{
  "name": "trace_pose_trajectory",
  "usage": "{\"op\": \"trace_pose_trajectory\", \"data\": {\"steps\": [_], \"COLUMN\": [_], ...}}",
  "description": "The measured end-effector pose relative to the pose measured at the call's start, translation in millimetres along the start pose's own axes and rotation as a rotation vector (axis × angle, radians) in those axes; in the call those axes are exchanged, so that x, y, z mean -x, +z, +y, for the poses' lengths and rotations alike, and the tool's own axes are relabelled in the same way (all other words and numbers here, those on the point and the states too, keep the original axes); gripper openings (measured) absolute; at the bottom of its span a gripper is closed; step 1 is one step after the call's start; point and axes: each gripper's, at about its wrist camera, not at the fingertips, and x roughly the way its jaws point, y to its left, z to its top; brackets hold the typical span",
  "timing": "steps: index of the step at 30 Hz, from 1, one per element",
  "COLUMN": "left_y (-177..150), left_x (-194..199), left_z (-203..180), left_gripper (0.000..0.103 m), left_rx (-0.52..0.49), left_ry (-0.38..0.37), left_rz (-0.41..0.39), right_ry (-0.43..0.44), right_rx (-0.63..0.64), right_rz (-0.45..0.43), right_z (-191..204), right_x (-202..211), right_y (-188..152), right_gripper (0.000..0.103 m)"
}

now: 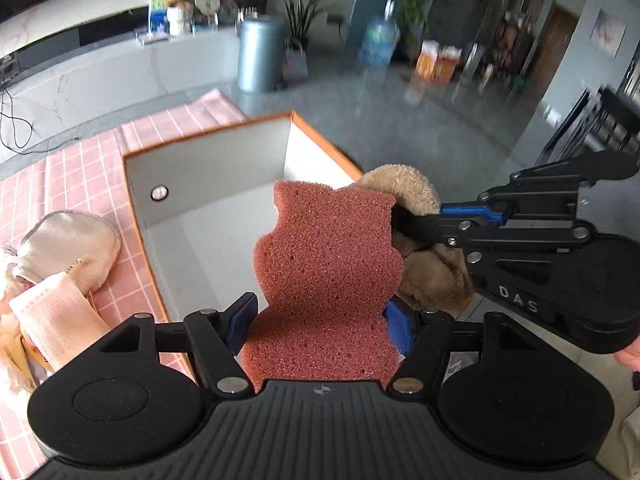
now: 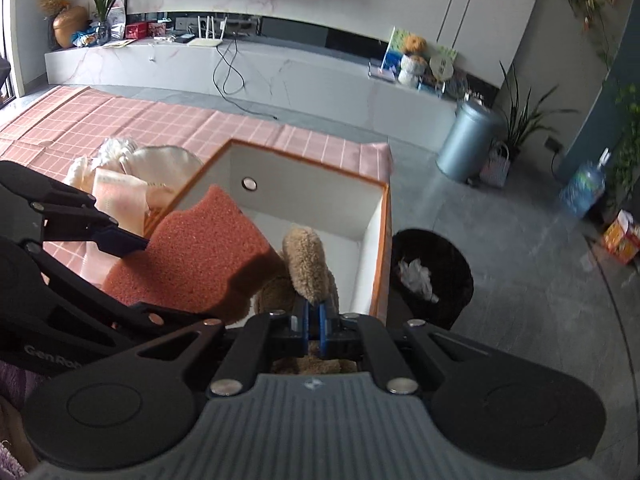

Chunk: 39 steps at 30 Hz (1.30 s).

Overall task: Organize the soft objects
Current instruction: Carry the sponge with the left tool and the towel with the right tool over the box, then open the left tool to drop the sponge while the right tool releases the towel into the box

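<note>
To the left of the left hand-held gripper (image 1: pixel 320 320), cloths (image 1: pixel 60 272) lie loose on the pink checked table (image 1: pixel 80 168), probably waiting their turn. That gripper is clamped on a red sponge (image 1: pixel 324 264), held over the open box (image 1: pixel 208 208) just ahead. Beside it, the right hand-held gripper (image 2: pixel 314 320) pinches a brown plush toy (image 2: pixel 306 264) tight, poised above the same box for dropping in.

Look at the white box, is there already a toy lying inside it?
No, the white box shows only bare walls and floor, while the red sponge and the brown plush toy are held above it.
</note>
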Motion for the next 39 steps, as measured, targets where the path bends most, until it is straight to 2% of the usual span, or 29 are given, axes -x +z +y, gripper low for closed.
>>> {"op": "trace_pose_trajectory", "data": {"steps": [3, 6, 15, 19, 25, 30, 39], "left_y": [6.4, 2.0, 3.4, 1.9, -3.0, -2.7, -1.8], "left_x": [-18.1, -29.2, -61.3, -70.3, -74.9, -73.0, -44.0], "left_z": [-5.8, -11.5, -11.9, -15.2, -10.5, -1.1, 12.6], "left_gripper": [0.078, 0.078, 0.079, 0.084, 0.091, 0.096, 0.096], "left_rx": [-0.006, -0.033, -0.083, -0.116, -0.118, -0.080, -0.016], "left_ry": [0.025, 0.057, 0.088, 0.111, 0.103, 0.071, 0.066], "left_rz": [0.073, 0.114, 0.240, 0.273, 0.279, 0.254, 0.173], "right_ry": [0.026, 0.050, 0.109, 0.126, 0.131, 0.116, 0.136], "right_rx": [-0.033, -0.051, -0.079, -0.081, -0.079, -0.077, -0.098], "right_rz": [0.030, 0.053, 0.121, 0.133, 0.147, 0.158, 0.181], "right_z": [-5.0, -7.0, -11.2, -9.9, -6.4, -5.7, -5.9], "right_x": [-12.5, -27.3, -59.4, -66.2, -71.6, -73.7, -76.5], "right_y": [-6.7, -10.5, -22.4, -25.7, -27.2, -28.1, -28.7], "right_gripper": [0.002, 0.002, 0.002, 0.002, 0.002, 0.003, 0.003]}}
